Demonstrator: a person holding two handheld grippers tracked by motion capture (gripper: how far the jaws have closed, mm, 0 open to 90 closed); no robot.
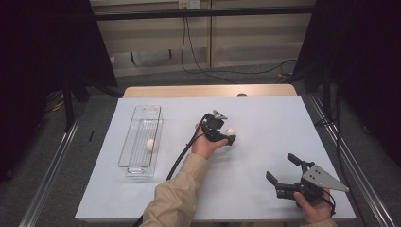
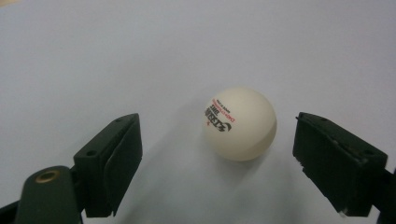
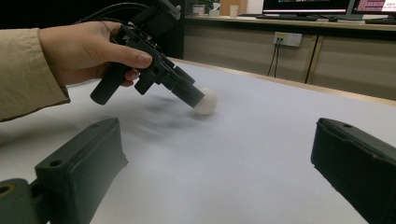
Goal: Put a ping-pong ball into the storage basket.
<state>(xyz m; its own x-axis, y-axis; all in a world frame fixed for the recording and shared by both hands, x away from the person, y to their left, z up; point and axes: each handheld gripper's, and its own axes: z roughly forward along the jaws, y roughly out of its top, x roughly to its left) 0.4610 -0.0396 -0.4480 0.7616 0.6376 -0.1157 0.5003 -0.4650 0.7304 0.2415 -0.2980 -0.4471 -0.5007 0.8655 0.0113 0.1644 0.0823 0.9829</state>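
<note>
Step in hand: a white ball (image 2: 239,123) on the white table sheet (image 1: 265,118) is being taken up with the left gripper (image 1: 230,137) – presumably to join the second ball (image 1: 150,144) that lies in the clear tray (image 1: 142,166) at the left.
Ball's place: on the sheet near the table's middle, well apart from the tray. In the left gripper view it sits between the two jaws, nearer the right-hand one, with a printed logo turned toward the camera.
Left gripper: unclenched, jaws on either side of the ball and neither pad seen touching it; nothing is grasped yet.
Right gripper (image 1: 280,173): released and empty, held near the table's front right, well apart from the ball.
How the grasp is best made: the gripper should be shifted slightly so that the ball is centred between the pads – otherwise the nearer pad would likely meet it first and push it away. The jaws should be kept low, level with the ball's widest part, and closed slowly.
Risk: a light, smooth ball is judged likely to roll or squirt out if it is pinched off-centre or too hard.
Afterwards: the ball should be lifted straight up before it is carried toward the tray.
</note>
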